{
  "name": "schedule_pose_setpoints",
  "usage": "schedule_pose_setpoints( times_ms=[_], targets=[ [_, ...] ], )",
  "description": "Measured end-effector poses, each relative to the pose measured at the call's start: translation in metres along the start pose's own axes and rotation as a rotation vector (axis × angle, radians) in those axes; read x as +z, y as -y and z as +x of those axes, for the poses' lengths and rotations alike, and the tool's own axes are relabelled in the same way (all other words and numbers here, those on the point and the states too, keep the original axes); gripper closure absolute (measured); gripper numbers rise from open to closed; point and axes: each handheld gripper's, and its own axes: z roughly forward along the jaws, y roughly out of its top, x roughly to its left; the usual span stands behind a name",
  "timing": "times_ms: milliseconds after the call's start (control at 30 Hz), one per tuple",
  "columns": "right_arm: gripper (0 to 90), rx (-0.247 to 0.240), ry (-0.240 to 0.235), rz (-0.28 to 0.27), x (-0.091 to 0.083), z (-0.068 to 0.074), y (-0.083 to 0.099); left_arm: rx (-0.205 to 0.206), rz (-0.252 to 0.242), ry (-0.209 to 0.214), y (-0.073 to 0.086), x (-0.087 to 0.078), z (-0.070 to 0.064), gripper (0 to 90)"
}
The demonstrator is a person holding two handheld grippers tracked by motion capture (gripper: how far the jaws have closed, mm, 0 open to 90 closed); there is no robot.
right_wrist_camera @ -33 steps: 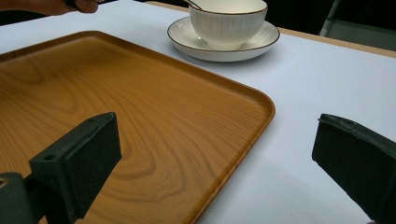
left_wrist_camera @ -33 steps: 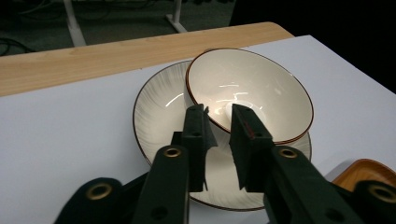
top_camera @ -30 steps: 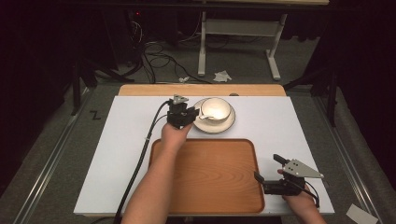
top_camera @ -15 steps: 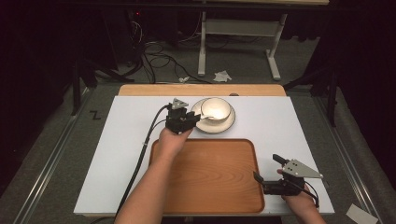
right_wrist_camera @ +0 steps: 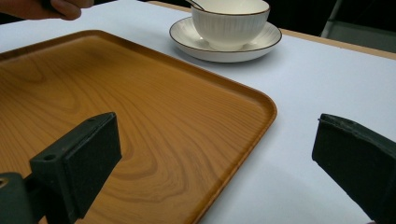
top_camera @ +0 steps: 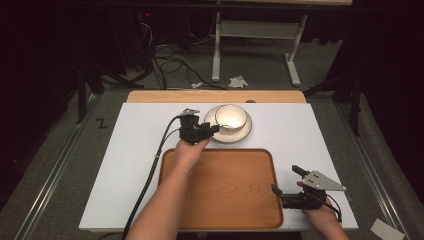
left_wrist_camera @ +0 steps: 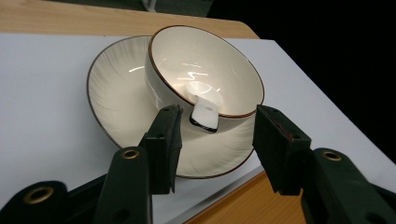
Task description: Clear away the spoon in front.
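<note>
At the worktop's (top_camera: 125, 165) twelve o'clock edge, the left gripper (left_wrist_camera: 212, 128) is spreading its fingers around the white spoon handle (left_wrist_camera: 204, 114) jutting from a bowl (left_wrist_camera: 205, 70) on its saucer (left_wrist_camera: 116, 88), gripping nothing, while the right gripper (top_camera: 287, 186) is idling wide open at the wooden tray's (top_camera: 225, 190) four o'clock corner.

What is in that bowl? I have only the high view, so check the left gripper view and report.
Observer: A white spoon lies in the bowl, its handle over the near rim.
Operator: Give me the left gripper's jaws.
Observer: The left gripper is open, one jaw on each side of the handle's end.
Operator: Now the right gripper.
Observer: The right gripper is open, one jaw over the tray, the other over the white table.
</note>
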Motion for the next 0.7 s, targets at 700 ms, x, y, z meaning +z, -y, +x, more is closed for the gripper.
schedule_pose_setpoints(
  times_ms=[700],
  targets=[
    [2.5, -0.003, -0.004, -0.003, 0.0, -0.001, 0.0, -0.309, -0.011, 0.147, 0.01, 0.026, 0.012, 59.4]
  ],
)
